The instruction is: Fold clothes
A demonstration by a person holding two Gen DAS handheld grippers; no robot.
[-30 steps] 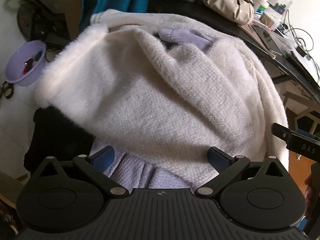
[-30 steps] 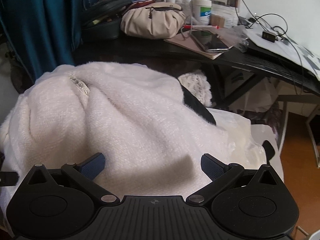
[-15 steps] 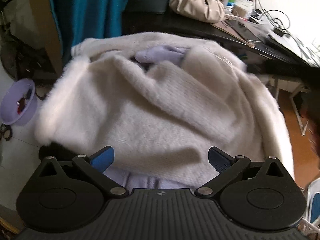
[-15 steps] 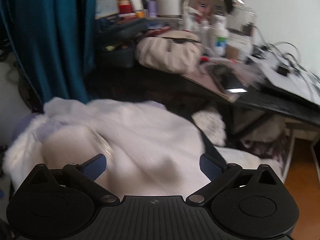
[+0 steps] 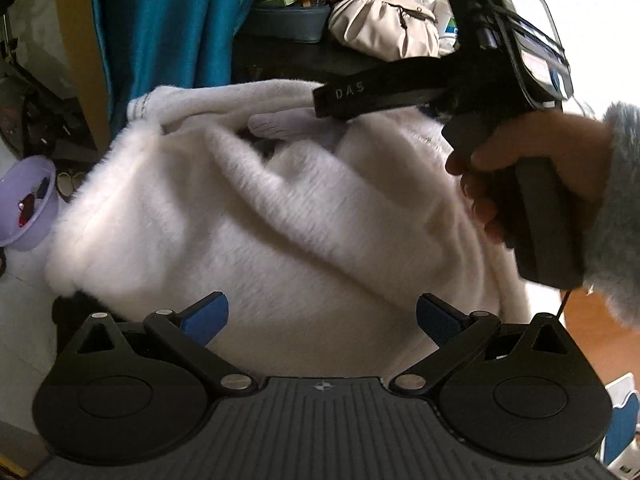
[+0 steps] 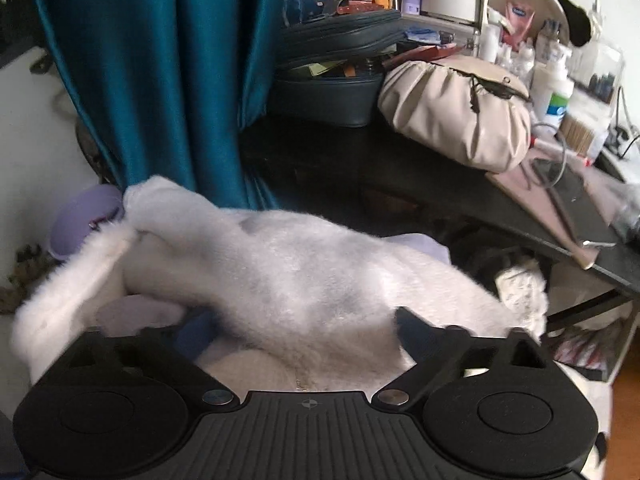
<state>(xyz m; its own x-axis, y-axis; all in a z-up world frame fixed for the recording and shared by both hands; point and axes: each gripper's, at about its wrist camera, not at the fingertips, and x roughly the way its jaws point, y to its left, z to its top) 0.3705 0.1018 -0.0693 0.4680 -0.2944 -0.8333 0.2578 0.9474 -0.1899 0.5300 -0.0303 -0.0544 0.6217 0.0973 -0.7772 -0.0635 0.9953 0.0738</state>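
Note:
A fluffy white garment (image 5: 280, 232) lies heaped in front of me, with a lilac piece (image 5: 280, 126) showing in its far folds. My left gripper (image 5: 322, 316) hovers open over the garment's near part, with nothing between its blue pads. In the left wrist view a hand (image 5: 520, 184) holds the right gripper, and its black finger (image 5: 360, 94) reaches over the far folds. In the right wrist view my right gripper (image 6: 304, 326) has its jaws closing around a raised fold of the white garment (image 6: 304, 280). The fold fills the gap between them.
A teal curtain (image 6: 160, 80) hangs behind the heap. A black desk (image 6: 360, 160) holds a beige bag (image 6: 452, 108), a dark case and several bottles. A lilac bowl (image 5: 28, 204) sits on the floor at left. A black cloth (image 5: 68, 312) shows under the garment's near left edge.
The right gripper has swept left across the heap to its far folds, entering the left wrist view, and its jaws have narrowed around a fold. The left gripper has only rolled a little.

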